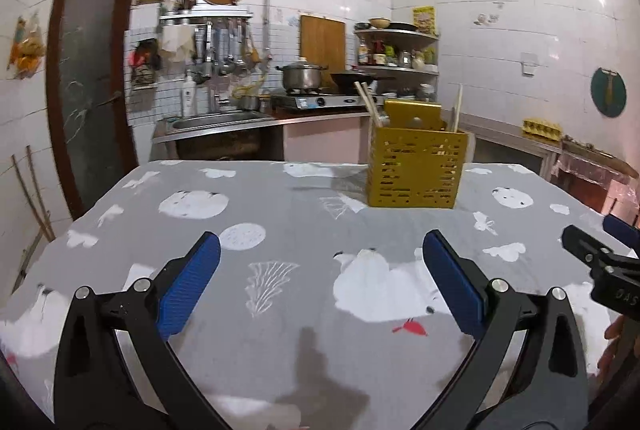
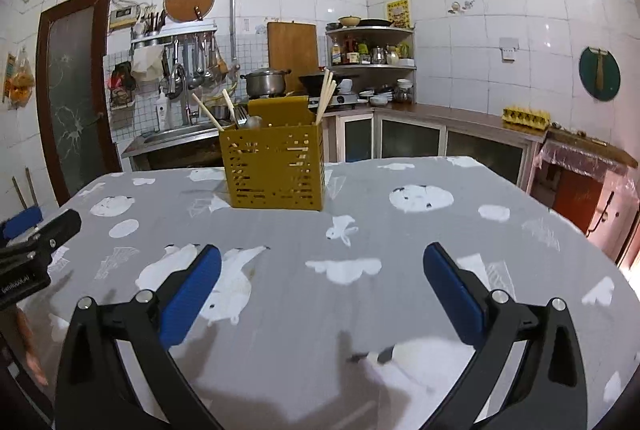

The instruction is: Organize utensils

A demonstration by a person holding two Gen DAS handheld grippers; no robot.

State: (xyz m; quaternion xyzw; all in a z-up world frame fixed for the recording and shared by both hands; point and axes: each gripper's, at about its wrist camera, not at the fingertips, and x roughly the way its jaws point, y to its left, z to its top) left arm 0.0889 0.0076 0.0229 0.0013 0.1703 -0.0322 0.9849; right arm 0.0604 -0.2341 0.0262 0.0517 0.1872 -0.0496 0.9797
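Plainly, holder: the yellow holder (image 2: 276, 165) stands upright on the cloth-covered counter (image 2: 400, 270), toward its far side, at about 12 o'clock from both claws and well apart from them.
Contents: chopsticks (image 2: 326, 91) lean out of its back corners; a fork and a spoon show at the left rim, seemingly already sorted.
Left claw: the left claw (image 1: 322, 262) has its blue pads spread wide, nothing between them, hovering over bare cloth.
Right claw: the right claw (image 2: 322, 270) is spread just as wide and empty.
Why so: with no loose utensil visible on the cloth, both claws look free of work; the task seems done or nearly so.
Left view only: the right claw's tip at 3 o'clock, and a sink past the holder.
Right view only: the fork and spoon, plus the left claw's tip at 9 o'clock.
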